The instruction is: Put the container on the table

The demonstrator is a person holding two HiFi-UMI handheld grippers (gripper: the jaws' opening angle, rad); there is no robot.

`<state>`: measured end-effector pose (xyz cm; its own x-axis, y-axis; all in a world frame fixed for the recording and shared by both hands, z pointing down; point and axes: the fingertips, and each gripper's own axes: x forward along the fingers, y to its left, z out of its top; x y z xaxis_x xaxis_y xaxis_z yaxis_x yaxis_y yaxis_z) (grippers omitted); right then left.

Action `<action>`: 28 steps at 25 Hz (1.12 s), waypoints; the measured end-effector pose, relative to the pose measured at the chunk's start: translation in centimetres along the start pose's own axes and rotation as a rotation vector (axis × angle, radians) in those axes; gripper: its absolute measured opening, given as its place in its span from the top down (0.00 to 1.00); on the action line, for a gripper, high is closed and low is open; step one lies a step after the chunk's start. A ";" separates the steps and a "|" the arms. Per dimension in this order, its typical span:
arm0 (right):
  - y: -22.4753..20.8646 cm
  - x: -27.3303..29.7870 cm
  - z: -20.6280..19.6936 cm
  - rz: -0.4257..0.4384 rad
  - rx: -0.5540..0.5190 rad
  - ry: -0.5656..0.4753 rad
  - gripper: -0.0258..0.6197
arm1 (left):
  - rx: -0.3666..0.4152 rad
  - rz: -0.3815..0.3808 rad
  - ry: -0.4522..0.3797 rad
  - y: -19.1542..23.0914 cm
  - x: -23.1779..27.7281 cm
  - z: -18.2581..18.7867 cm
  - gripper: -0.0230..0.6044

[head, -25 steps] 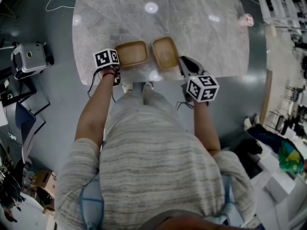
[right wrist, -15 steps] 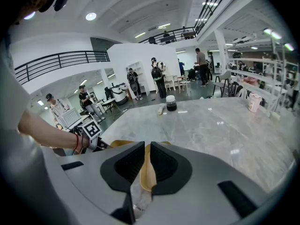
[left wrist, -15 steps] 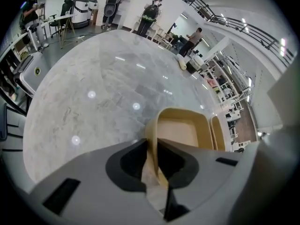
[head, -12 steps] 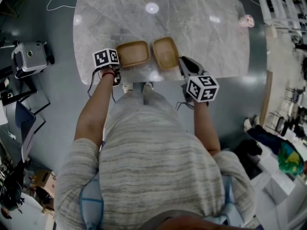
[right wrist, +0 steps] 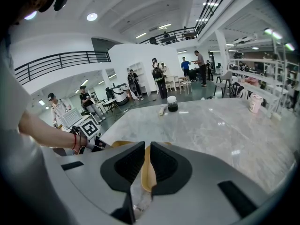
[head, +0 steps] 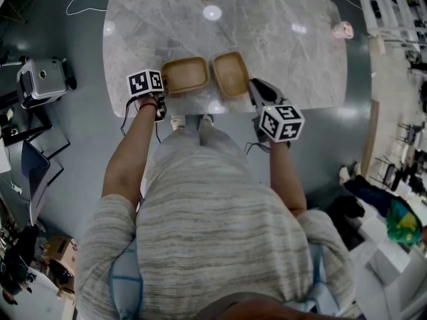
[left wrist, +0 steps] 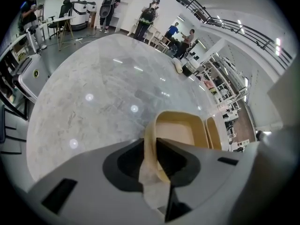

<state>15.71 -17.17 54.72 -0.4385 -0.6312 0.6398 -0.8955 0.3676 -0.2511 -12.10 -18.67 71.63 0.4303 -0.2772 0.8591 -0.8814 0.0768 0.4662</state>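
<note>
- As the head view looks steeply down, a grey marble bench (head: 267, 45) fills the top of the frame, and two tan containers lie side by side near its near edge.
- Head view, left arm: the bare forearm reaches straight forward from the shoulder. The left claw (head: 162, 89) meets the left wall of the left container (head: 185, 75).
- Head view, right arm: the forearm also reaches forward, with the gripper body angled inward. The right claw (head: 251, 85) meets the right wall of the right container (head: 231, 74).
- Head view, containers: the two walls that face each other are just beside one another; contact between them cannot be confirmed.
- Left gripper view: the left claw (left wrist: 151, 143) is closed down to a narrow gap, and the tan rim of the left container (left wrist: 180, 130) is pinched between its jaws. The right container (left wrist: 213, 132) shows just beyond it. The bench (left wrist: 93, 102) spreads beneath both containers.
- Right gripper view: the right claw (right wrist: 145, 150) is likewise nearly closed, clamped on the thin rim of the right container (right wrist: 149, 170).
- Right gripper view, beyond the jaws: the bench (right wrist: 211, 121) carries a dark jar (right wrist: 172, 103) at its far end.
- Right gripper view, left side: the person's left hand (right wrist: 89, 143) enters the frame, with a red band at the wrist.
</note>
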 end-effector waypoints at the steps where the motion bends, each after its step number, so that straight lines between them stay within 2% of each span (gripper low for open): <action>1: 0.1 0.0 0.0 0.001 -0.001 -0.001 0.90 | 0.001 0.000 -0.010 0.0 -0.3 0.1 0.86; 4: 0.3 0.0 0.2 0.006 -0.003 -0.005 0.90 | 0.003 -0.017 -0.036 -0.2 -1.4 0.4 0.86; 14: 1.1 -0.5 1.3 0.028 -0.010 -0.043 0.90 | 0.028 -0.140 -0.139 -3.2 -5.7 1.8 0.86; 17: 1.6 -0.6 1.8 0.039 -0.013 -0.060 0.90 | 0.023 -0.214 -0.201 -4.9 -7.5 2.5 0.86; 23: 2.2 -1.3 2.9 0.063 -0.016 -0.101 0.90 | 0.004 -0.410 -0.344 -9.1 -11.7 4.0 0.86; 28: 3.0 -2.1 3.5 0.082 -0.019 -0.129 0.90 | 0.033 -0.486 -0.400 -11.3 -14.1 4.3 0.86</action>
<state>13.65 -17.17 50.10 -0.5176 -0.6807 0.5183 -0.8550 0.4339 -0.2841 -9.02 -19.73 53.32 0.6826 -0.6102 0.4022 -0.6117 -0.1758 0.7713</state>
